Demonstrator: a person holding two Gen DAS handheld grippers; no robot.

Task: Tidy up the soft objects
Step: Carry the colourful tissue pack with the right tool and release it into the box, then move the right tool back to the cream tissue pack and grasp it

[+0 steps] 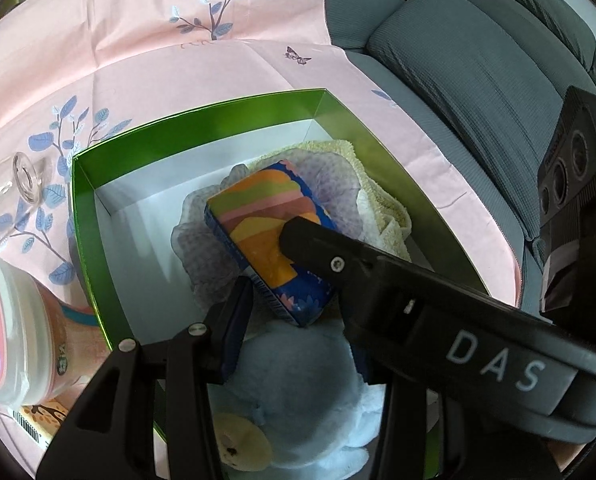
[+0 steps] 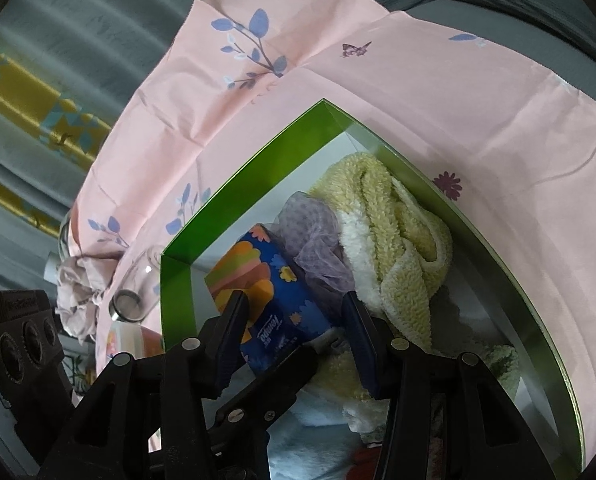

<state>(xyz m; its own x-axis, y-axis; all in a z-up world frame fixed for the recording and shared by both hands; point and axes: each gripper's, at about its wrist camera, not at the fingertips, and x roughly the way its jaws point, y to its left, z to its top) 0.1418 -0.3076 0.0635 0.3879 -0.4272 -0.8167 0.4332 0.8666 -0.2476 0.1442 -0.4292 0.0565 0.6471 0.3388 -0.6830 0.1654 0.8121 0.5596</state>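
The tissue pack (image 1: 266, 216) lies inside the green box (image 1: 98, 184), about in the middle of its white floor. It rests tilted on a purple mesh sponge (image 1: 202, 248), with its near end over a pale blue plush toy (image 1: 298, 392). A yellow towel (image 2: 397, 216) is bunched against the right wall of the box. The box stands on a pink cloth (image 1: 138, 60) spread over a grey sofa (image 1: 477, 80). I think the pack is being settled among the other soft things, so both tools are at it, one to steady and one to place. The left tool (image 1: 294, 312) has the near end of the pack between its fingers. One finger touches the pack's side, but the other is hidden behind the right tool, so I cannot tell if it is clamped. The right tool (image 2: 296, 312) stands with its fingers apart over the pack. One finger lies on the top face, and the other has a clear gap to the pack. Free floor remains only toward the far left corner of the box, and the right side and the near end are full. The walls are high enough that a tool must go in and out from above. Outside the left wall, a glass jar (image 1: 28, 178) and a plastic tub (image 1: 22, 332) lie near on the cloth, so sideways room there is small.
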